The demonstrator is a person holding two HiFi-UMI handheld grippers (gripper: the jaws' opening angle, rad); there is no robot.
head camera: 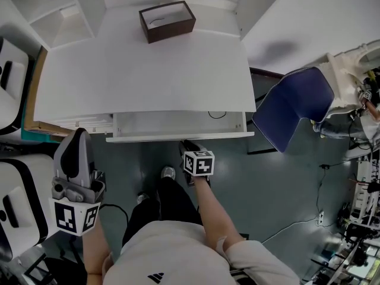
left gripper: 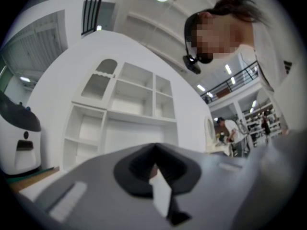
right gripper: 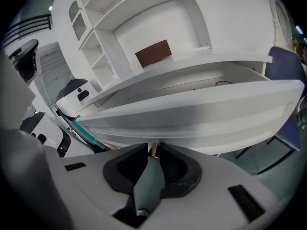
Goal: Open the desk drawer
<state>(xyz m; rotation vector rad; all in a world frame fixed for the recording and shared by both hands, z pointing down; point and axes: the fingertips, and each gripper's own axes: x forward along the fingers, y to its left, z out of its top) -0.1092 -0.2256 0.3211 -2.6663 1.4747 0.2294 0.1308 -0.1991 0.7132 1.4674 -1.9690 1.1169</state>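
Note:
The white desk (head camera: pixel 148 70) has its drawer (head camera: pixel 178 136) pulled partly out, and the inside shows a thin dark cable loop (head camera: pixel 217 114). My right gripper (head camera: pixel 189 146) is at the middle of the drawer front, pointing down at it. In the right gripper view the drawer front (right gripper: pixel 201 114) fills the frame, and the right gripper (right gripper: pixel 153 153) is shut on a small brass knob (right gripper: pixel 154 149) under its edge. My left gripper (head camera: pixel 76 140) hangs off to the left, below the desk's corner, and touches nothing. Its jaws stand together, empty, in the left gripper view (left gripper: pixel 156 172).
A brown open box (head camera: pixel 167 21) sits at the back of the desk top. White shelves (head camera: pixel 53 10) stand behind the desk on the left. A blue chair (head camera: pixel 294 103) stands to the right. White machines (head camera: pixel 18 200) crowd the left side. The person's shoe (head camera: pixel 168 173) is below the drawer.

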